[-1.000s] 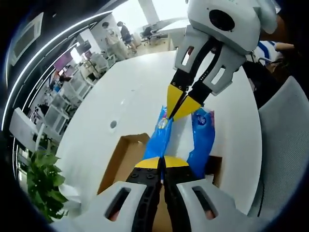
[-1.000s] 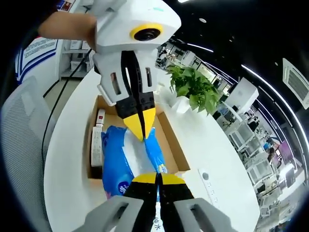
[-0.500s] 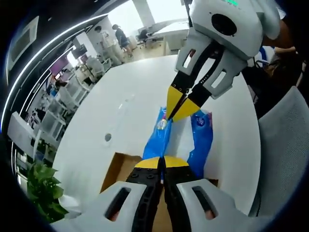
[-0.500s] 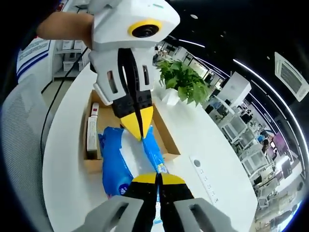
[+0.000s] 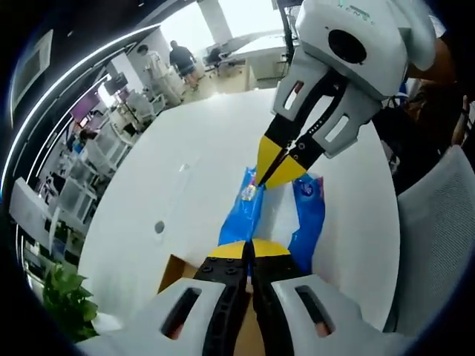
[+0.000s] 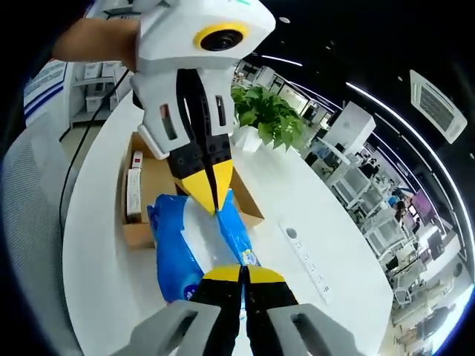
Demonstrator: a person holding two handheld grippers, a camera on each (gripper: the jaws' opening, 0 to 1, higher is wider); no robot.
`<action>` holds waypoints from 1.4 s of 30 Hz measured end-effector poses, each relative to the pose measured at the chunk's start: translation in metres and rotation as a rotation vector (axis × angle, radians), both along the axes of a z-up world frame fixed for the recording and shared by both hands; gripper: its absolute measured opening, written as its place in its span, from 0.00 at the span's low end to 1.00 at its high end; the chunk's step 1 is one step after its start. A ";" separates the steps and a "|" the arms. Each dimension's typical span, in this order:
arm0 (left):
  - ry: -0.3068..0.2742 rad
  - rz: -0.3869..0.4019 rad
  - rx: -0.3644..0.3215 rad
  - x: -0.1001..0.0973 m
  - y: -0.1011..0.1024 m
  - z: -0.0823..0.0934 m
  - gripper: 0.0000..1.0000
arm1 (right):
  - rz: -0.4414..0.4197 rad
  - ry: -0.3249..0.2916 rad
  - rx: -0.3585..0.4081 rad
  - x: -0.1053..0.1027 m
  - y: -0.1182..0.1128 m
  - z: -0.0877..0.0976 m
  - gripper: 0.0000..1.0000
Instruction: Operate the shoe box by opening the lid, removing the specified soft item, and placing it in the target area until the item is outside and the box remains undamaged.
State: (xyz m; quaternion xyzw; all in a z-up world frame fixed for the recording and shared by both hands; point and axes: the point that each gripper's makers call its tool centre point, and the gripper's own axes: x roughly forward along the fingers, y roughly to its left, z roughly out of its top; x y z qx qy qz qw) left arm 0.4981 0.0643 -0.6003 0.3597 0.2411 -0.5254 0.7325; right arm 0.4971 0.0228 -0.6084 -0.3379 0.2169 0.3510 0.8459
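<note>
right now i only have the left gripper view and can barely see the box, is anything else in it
Observer: Yes. The right gripper view shows the shoe box open, with a slim white carton along one wall.
Operator: where's my end of the pack
Observer: The left tongs pinch the blue pack with that end overlapping the box's near wall; whether it is fully clear, I cannot tell.

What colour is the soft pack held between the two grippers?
Blue with a white middle panel; the soft pack shows best in the right gripper view.
</note>
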 end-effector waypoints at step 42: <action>0.060 -0.117 -0.030 -0.011 -0.118 -0.036 0.00 | -0.236 0.004 -0.064 -0.009 -0.116 -0.028 0.00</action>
